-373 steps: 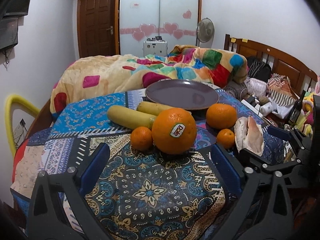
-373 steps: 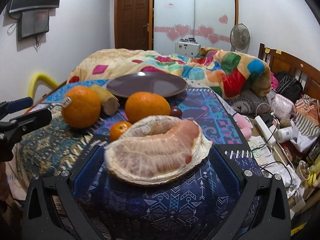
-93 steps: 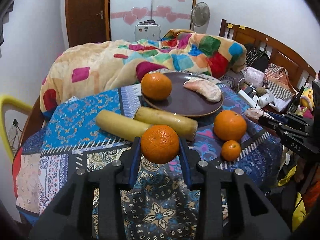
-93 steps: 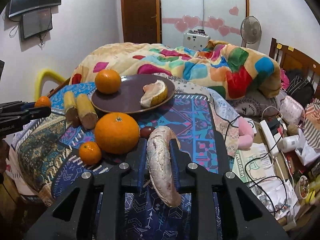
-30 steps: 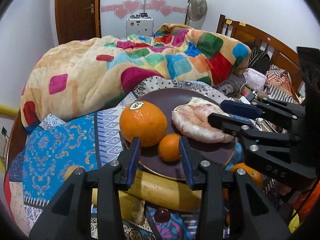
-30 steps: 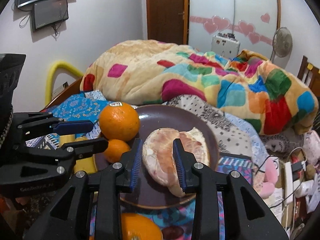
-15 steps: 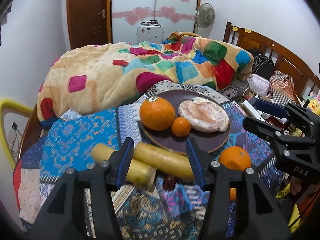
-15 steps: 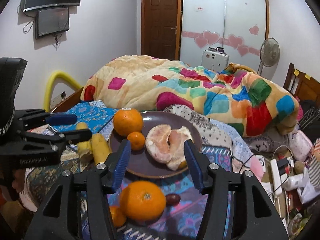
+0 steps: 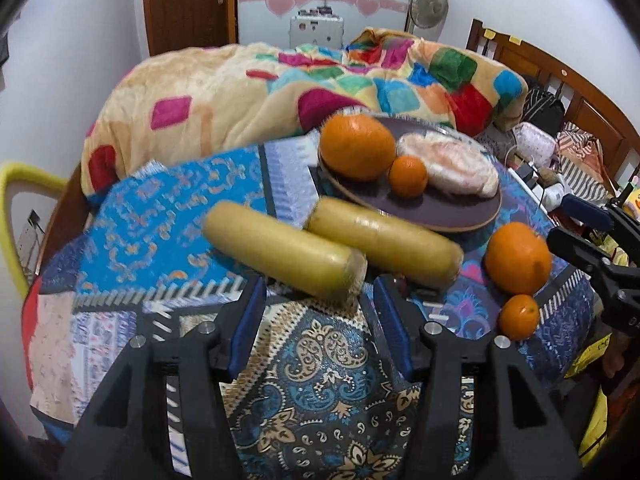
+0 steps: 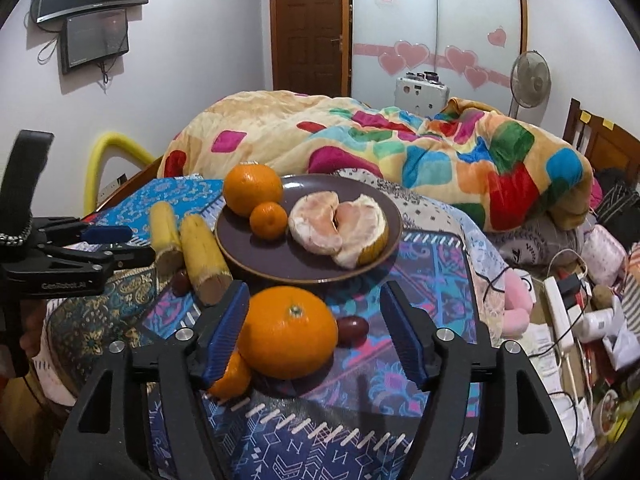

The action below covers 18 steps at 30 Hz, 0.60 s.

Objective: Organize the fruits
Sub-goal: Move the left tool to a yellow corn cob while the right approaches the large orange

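A dark plate (image 10: 384, 236) holds a large orange (image 10: 252, 189), a small mandarin (image 10: 269, 220) and peeled pomelo pieces (image 10: 338, 226); it also shows in the left wrist view (image 9: 448, 212). My left gripper (image 9: 318, 294) is open, its jaws on either side of the near end of a yellow sugarcane piece (image 9: 280, 254). A second piece (image 9: 384, 240) lies beside it. My right gripper (image 10: 314, 316) is open around a large orange (image 10: 290, 332) on the table. A small mandarin (image 10: 230, 376) lies under its left finger.
A dark red date (image 10: 352, 330) lies right of the orange, another (image 10: 180, 282) by the sugarcane. The patterned tablecloth (image 9: 320, 380) covers the table. A bed with a colourful blanket (image 10: 400, 144) lies behind. Clutter and cables (image 10: 576, 304) sit to the right.
Both grippers have moved back from the plate and lower. The left now straddles a sugarcane end; the right now straddles the large orange on the table.
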Each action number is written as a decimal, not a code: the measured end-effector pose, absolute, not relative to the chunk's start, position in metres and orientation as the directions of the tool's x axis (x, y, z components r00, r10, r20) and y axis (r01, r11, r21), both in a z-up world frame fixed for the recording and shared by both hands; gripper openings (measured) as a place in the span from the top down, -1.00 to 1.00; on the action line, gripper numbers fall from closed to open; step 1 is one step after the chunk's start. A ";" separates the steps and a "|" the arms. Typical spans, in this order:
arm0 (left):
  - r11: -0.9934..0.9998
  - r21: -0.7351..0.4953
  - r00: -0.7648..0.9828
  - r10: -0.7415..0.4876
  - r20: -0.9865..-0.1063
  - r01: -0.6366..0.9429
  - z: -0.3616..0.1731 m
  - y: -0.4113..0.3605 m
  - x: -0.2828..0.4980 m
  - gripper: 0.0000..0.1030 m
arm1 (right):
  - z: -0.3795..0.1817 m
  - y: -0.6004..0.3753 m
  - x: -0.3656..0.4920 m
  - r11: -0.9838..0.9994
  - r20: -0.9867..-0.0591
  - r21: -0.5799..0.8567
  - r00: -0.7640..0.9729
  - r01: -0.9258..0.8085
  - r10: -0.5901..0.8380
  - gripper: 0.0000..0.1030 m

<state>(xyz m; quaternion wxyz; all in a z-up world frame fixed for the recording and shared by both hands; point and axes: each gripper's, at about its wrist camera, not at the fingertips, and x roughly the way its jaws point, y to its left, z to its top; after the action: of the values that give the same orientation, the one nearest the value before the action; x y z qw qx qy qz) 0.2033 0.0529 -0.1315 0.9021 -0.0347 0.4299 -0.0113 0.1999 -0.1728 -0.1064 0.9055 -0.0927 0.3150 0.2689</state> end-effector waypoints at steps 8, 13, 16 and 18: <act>0.998 -0.052 0.634 -0.022 -0.773 -0.028 -0.145 0.047 0.209 0.12 | -0.121 -0.170 0.191 0.834 -0.628 -0.033 0.660 -0.551 0.411 -0.42; 0.998 -0.055 0.649 -0.030 -0.760 -0.017 -0.144 0.051 0.203 0.41 | -0.127 -0.168 0.191 0.832 -0.636 -0.027 0.652 -0.554 0.413 -0.49; 0.998 -0.060 0.656 -0.035 -0.754 -0.017 -0.145 0.057 0.196 0.55 | -0.130 -0.168 0.195 0.831 -0.644 -0.006 0.638 -0.557 0.422 -0.51; 0.998 -0.064 0.659 -0.036 -0.752 -0.019 -0.145 0.062 0.191 0.67 | -0.131 -0.168 0.196 0.830 -0.646 0.006 0.632 -0.557 0.428 -0.51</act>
<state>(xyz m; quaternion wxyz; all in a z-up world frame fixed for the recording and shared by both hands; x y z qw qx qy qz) 0.1906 0.0620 -0.1448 0.9101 -0.0332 0.4131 -0.0046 0.1960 -0.1681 -0.1306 0.8979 -0.0977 0.3302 0.2743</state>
